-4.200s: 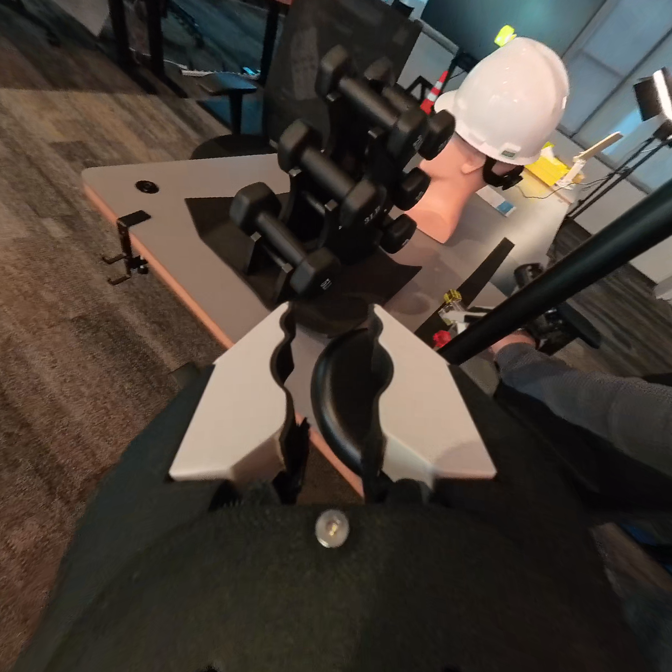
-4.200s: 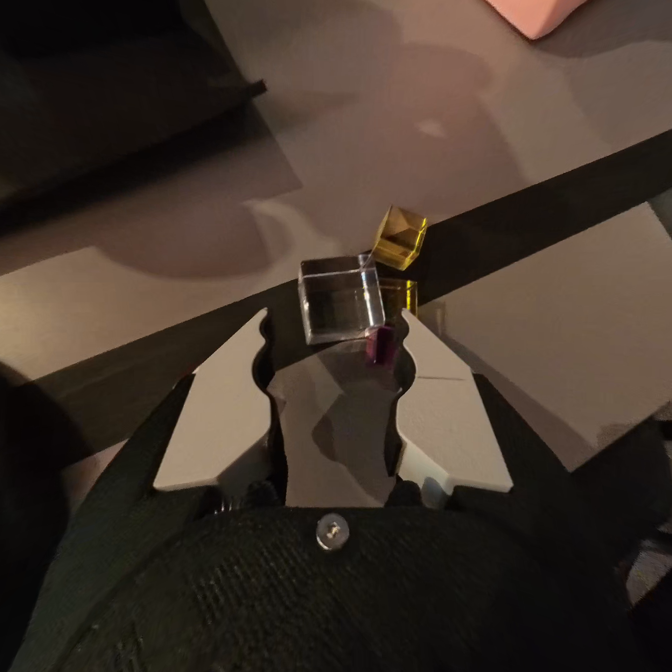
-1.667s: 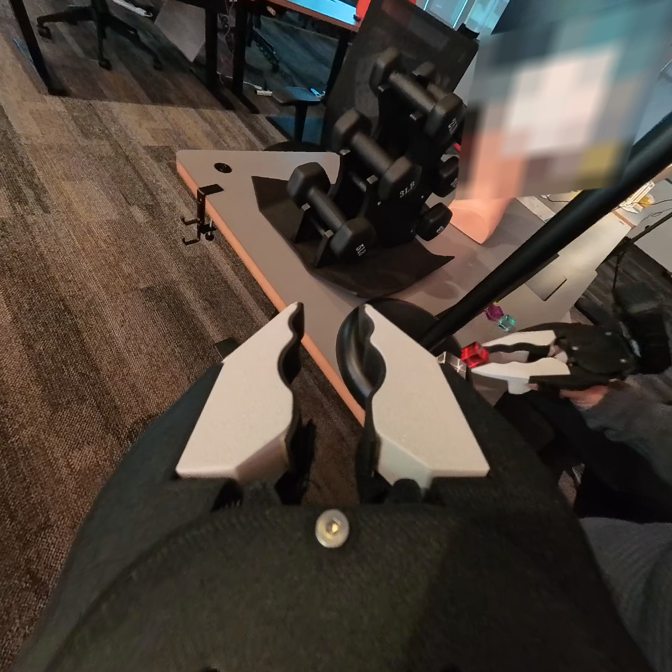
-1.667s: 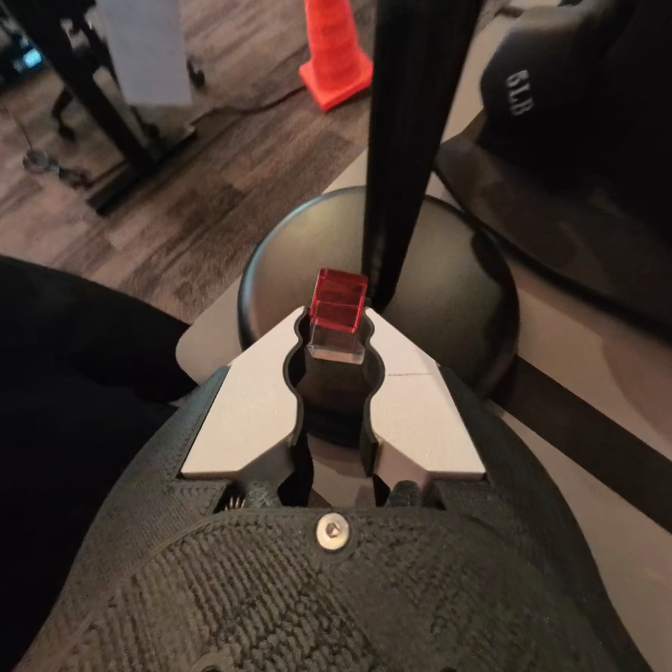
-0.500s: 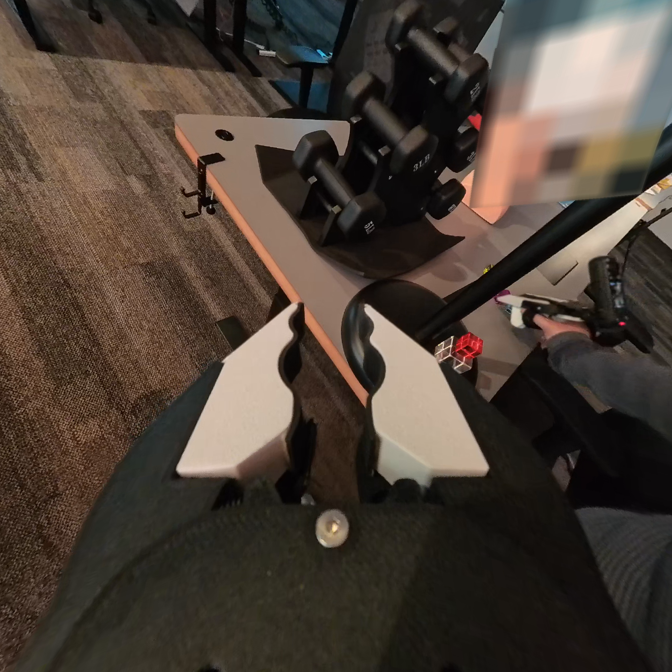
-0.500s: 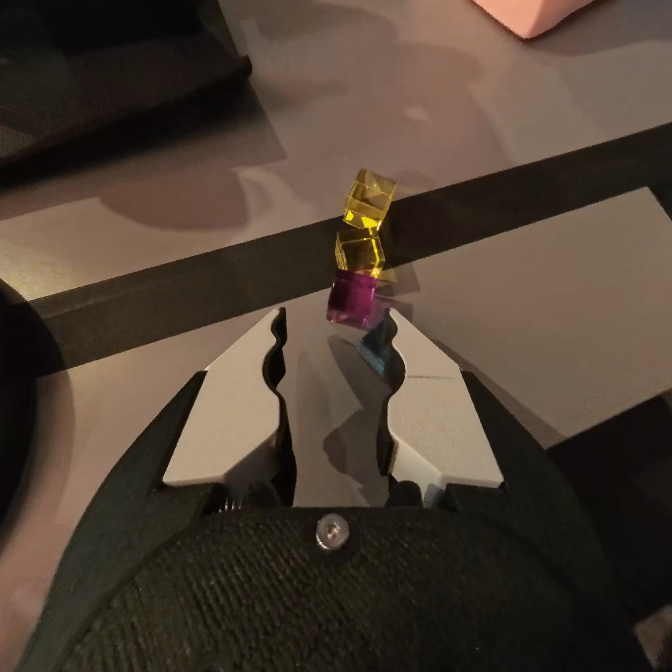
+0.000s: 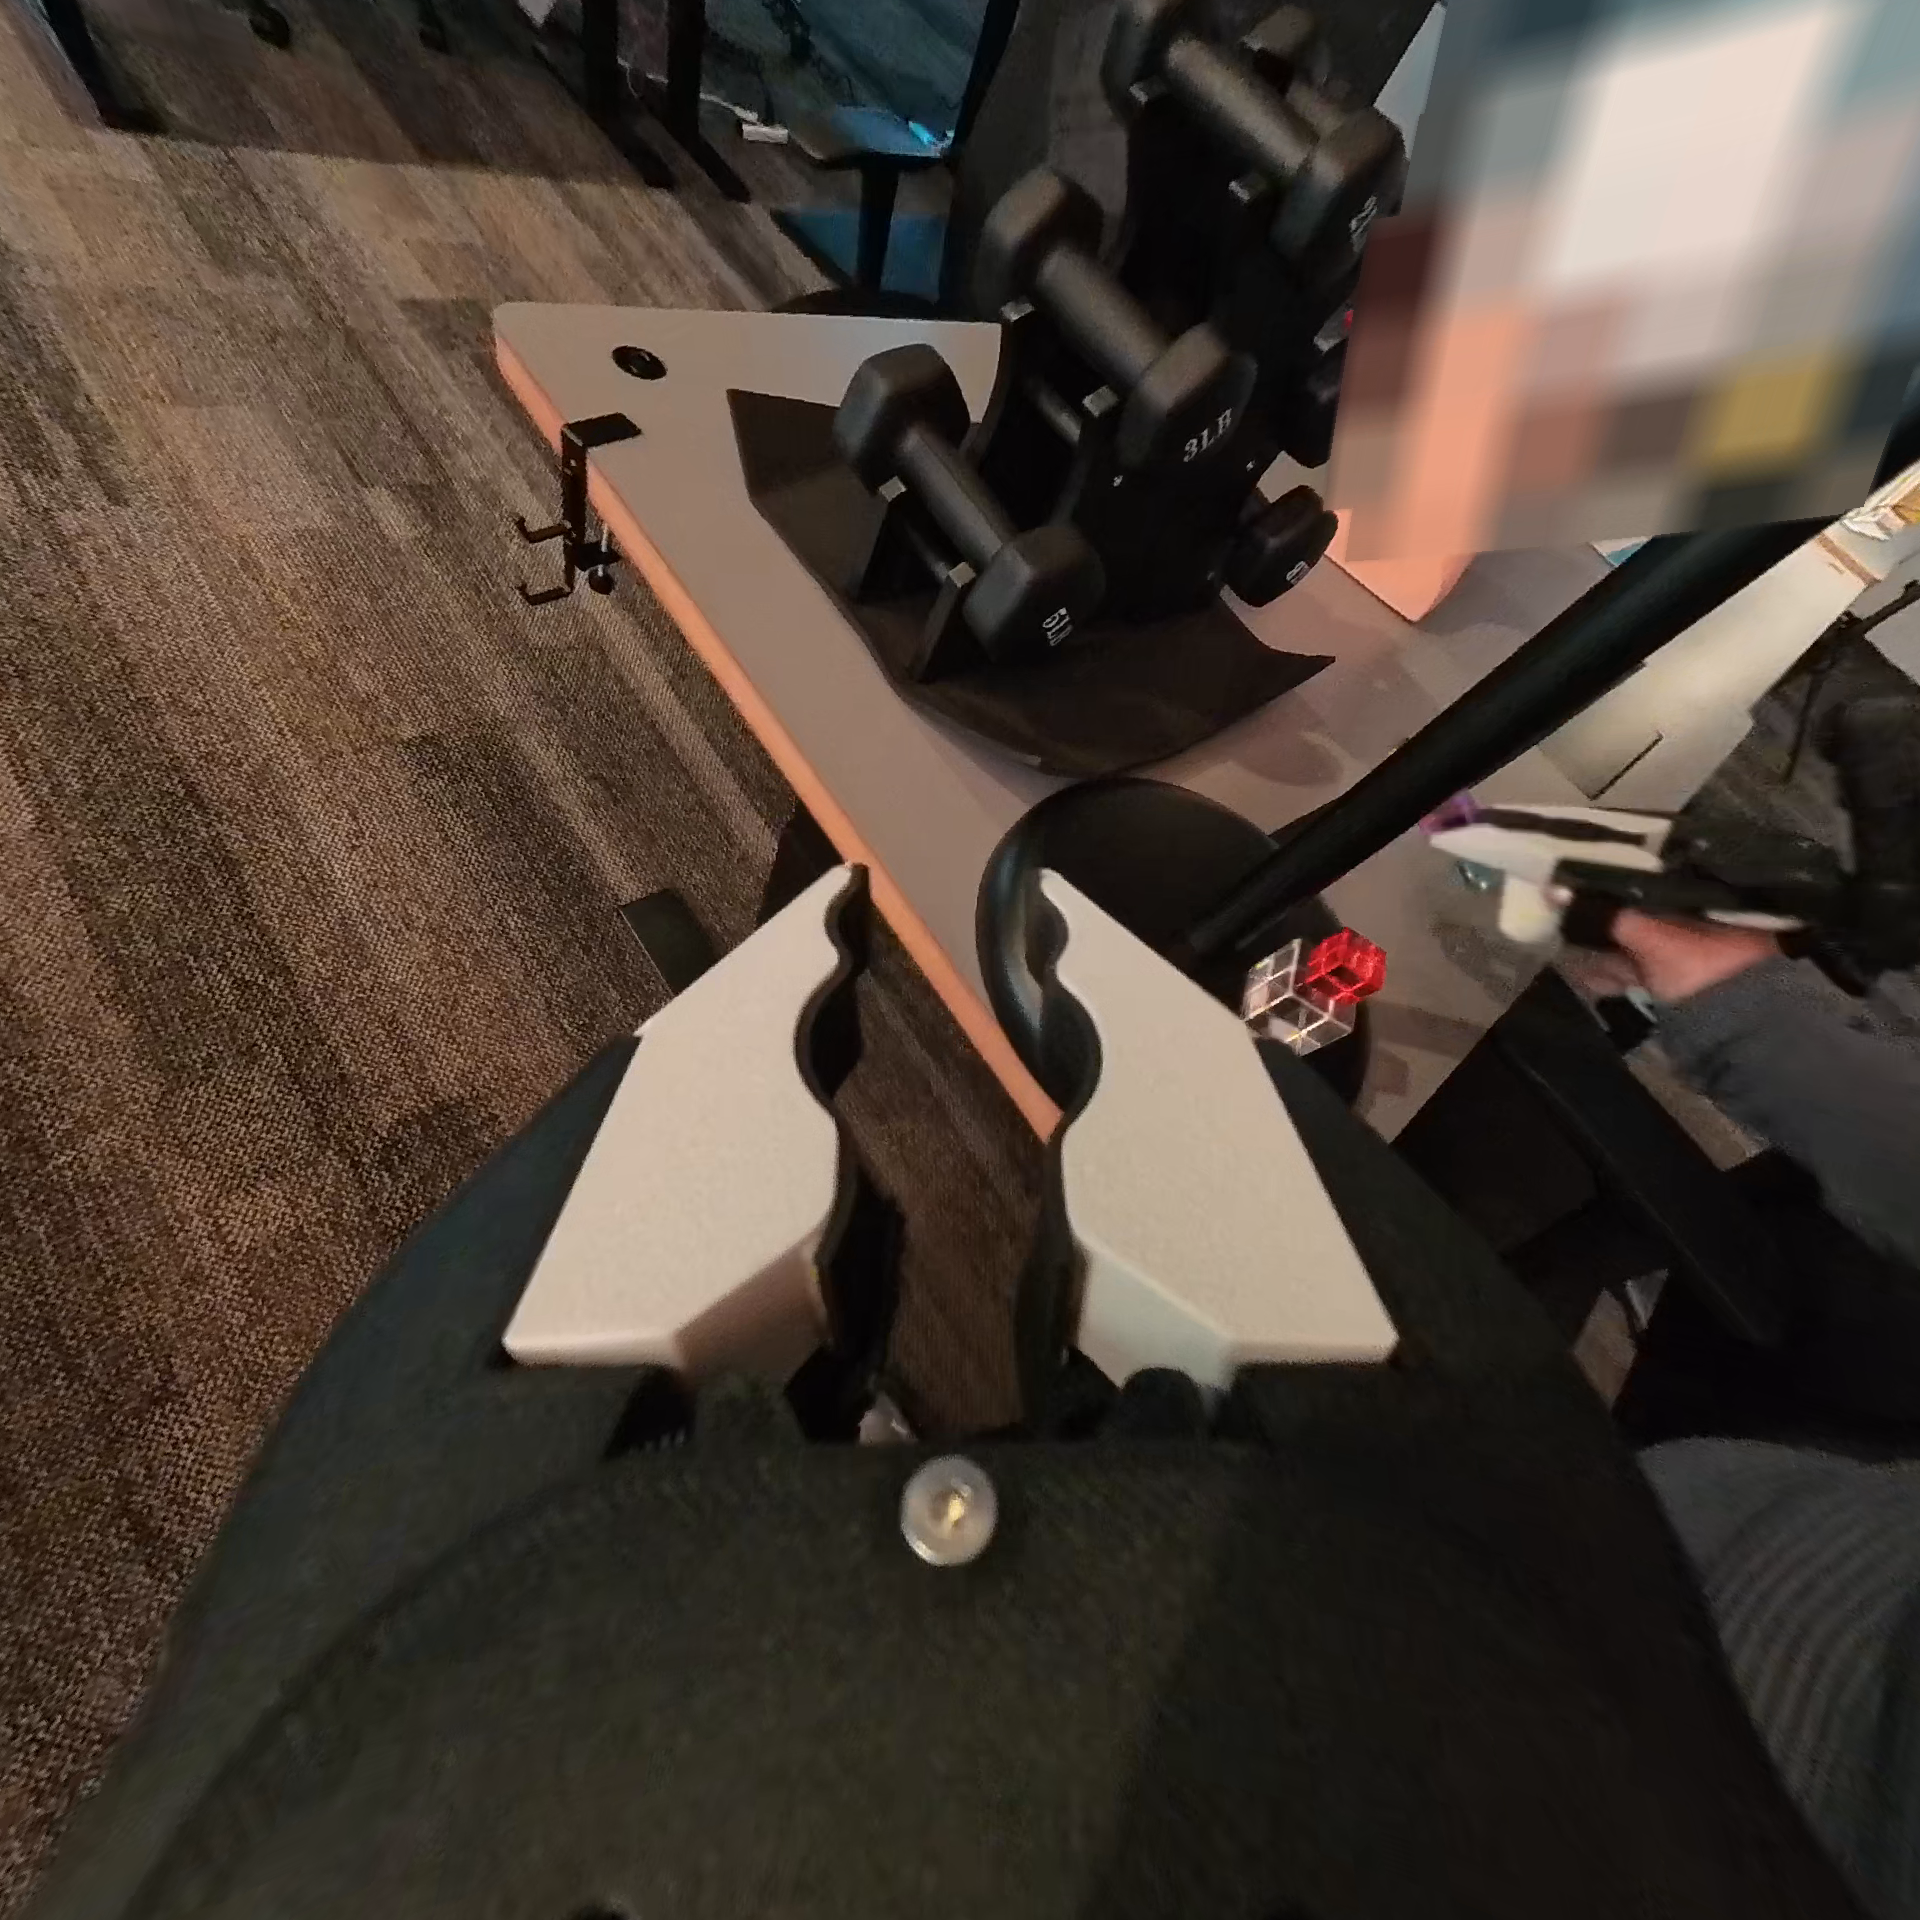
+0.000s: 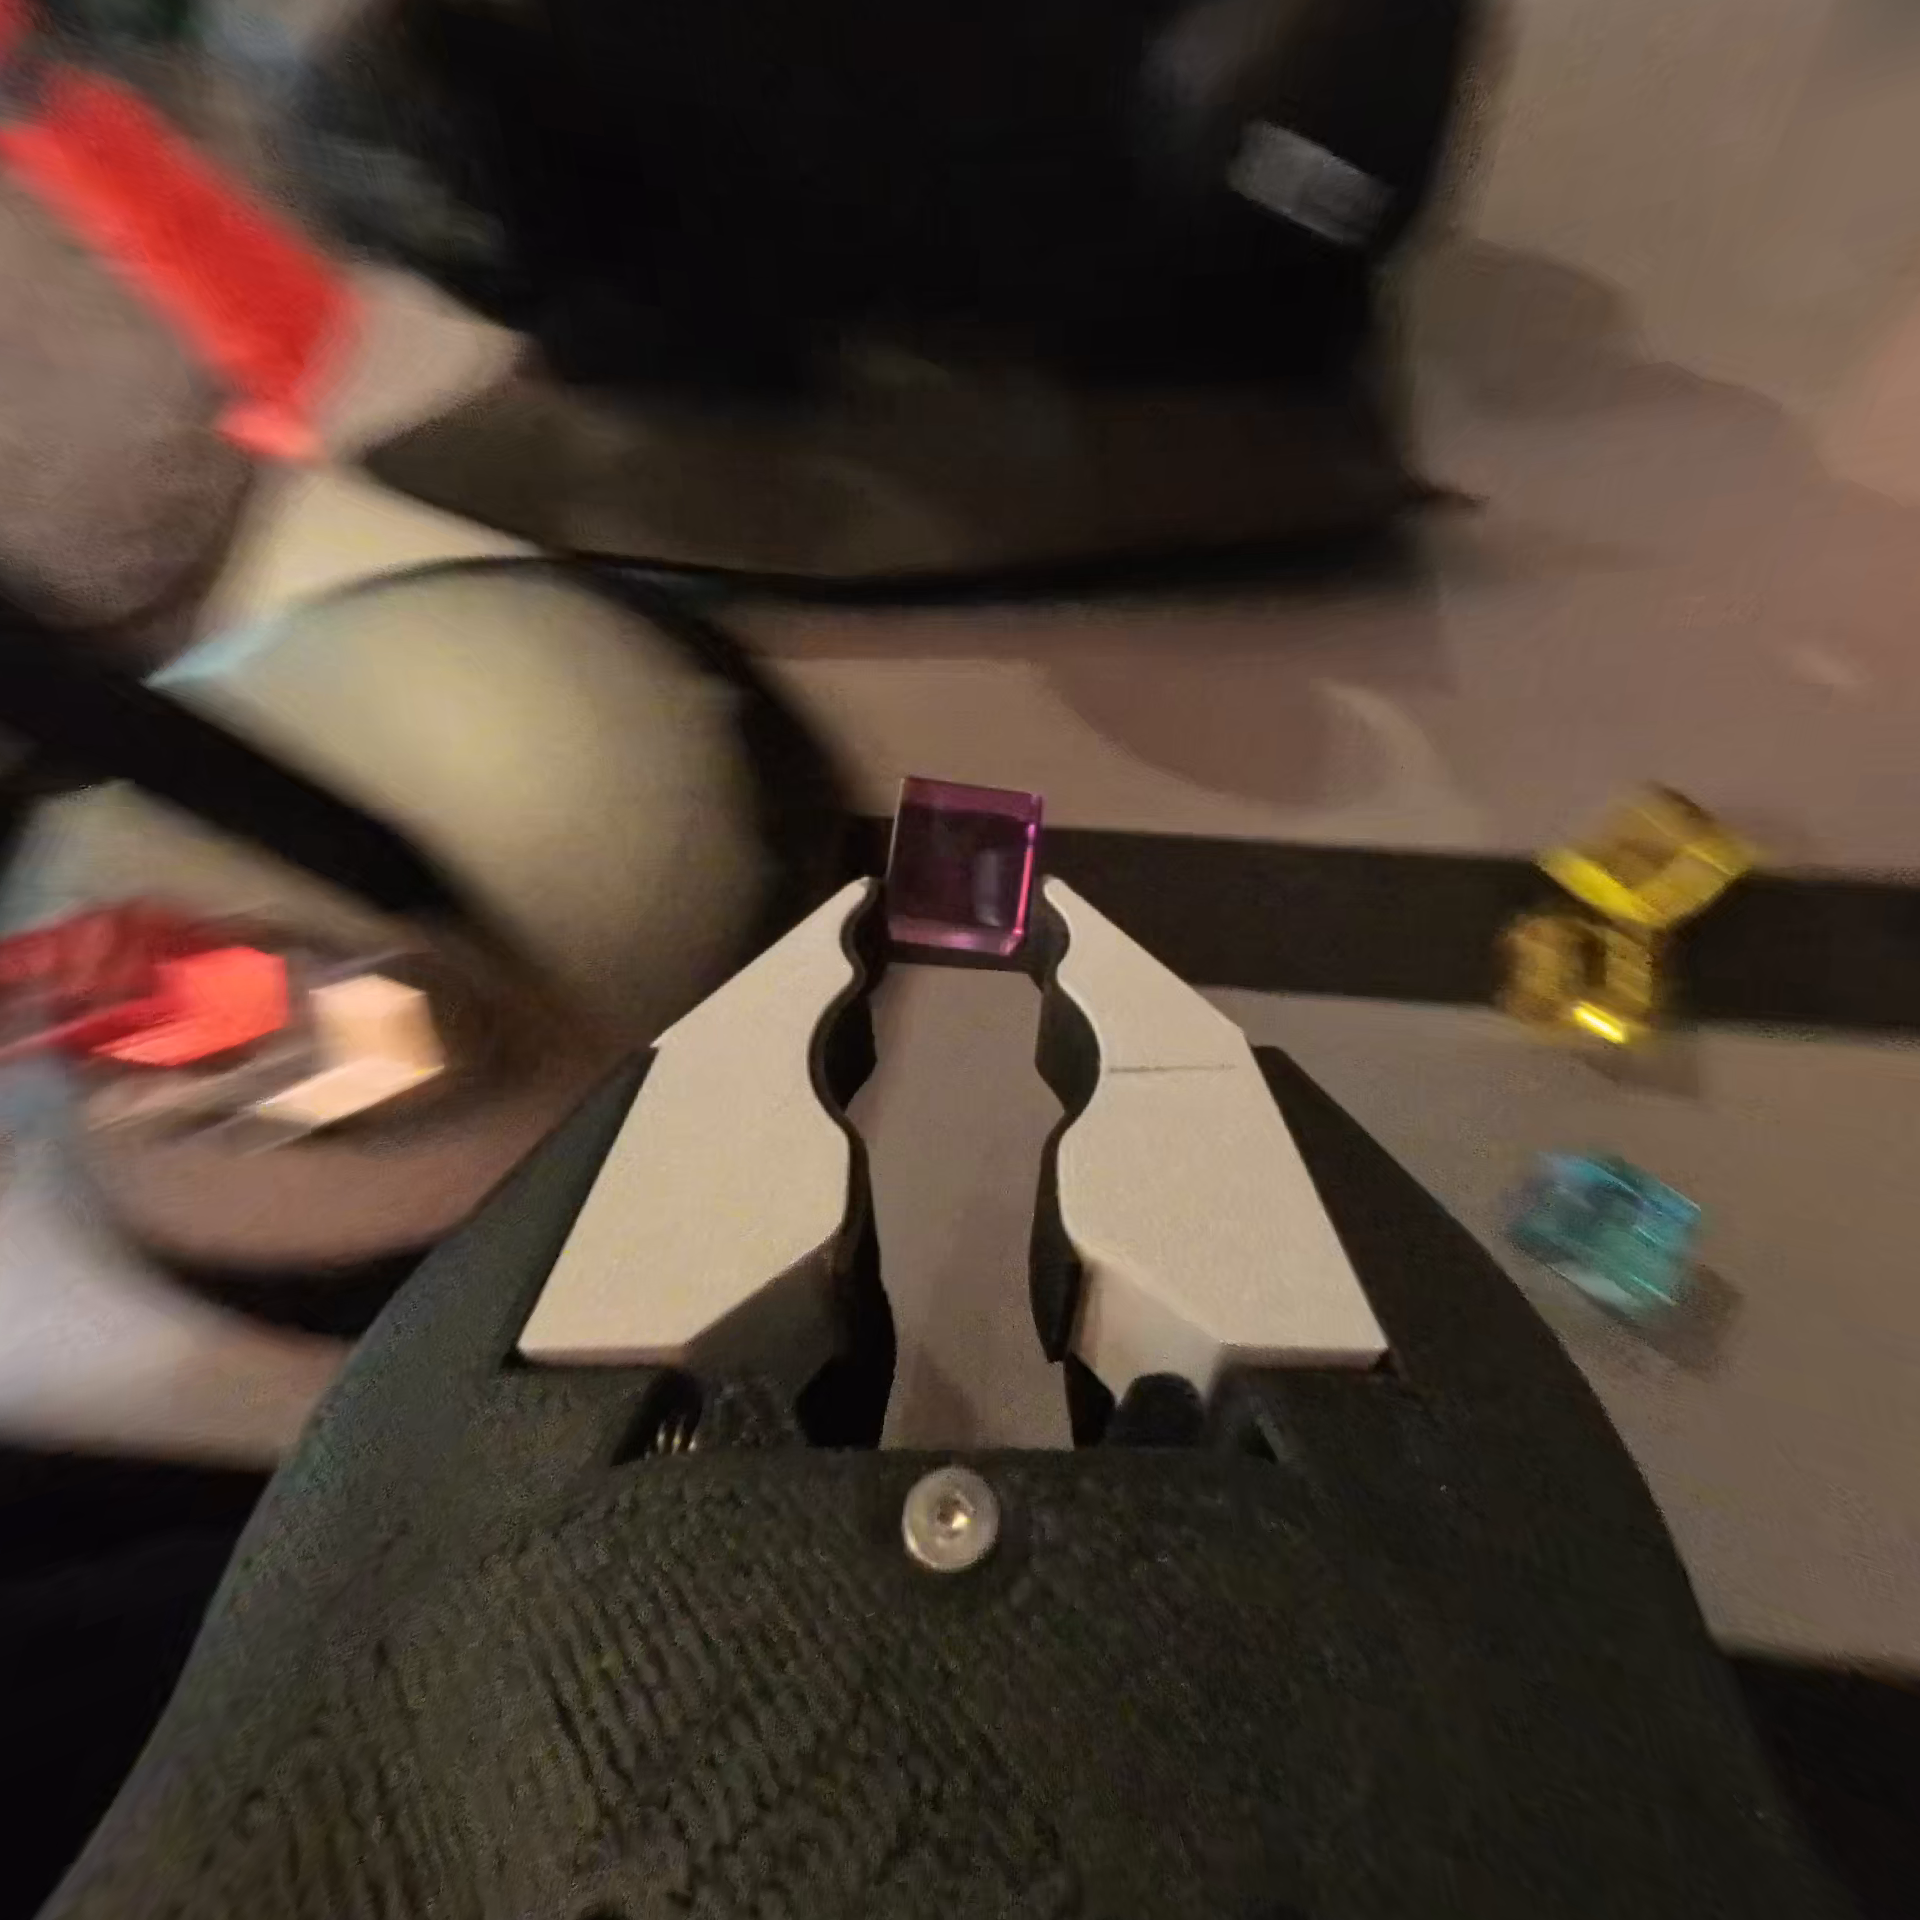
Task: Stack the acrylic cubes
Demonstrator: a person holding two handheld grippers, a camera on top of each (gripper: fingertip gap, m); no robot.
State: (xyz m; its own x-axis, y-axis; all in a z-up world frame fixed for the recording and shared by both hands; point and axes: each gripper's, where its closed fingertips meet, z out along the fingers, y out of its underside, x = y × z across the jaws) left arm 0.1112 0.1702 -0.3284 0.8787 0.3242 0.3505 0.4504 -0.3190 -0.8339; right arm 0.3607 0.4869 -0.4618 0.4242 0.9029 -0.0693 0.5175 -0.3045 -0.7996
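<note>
Right tool [image 8: 961, 914] clenched on purple cube [image 8: 964, 868], pads pressing both sides, cube at frame centre. Red cube [image 8: 177, 1003] and clear cube [image 8: 358, 1049] lie lower left on round black base [image 7: 1153, 862]. Left tool [image 7: 951, 904] parted, bare, over desk [image 7: 790, 561] edge.

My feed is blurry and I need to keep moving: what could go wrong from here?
The right hand-held gripper pinches the purple cube only at its fingertips, so it might slip out. The red cube and clear cube sit on the round black base near the table edge; a knock could drop them.
</note>
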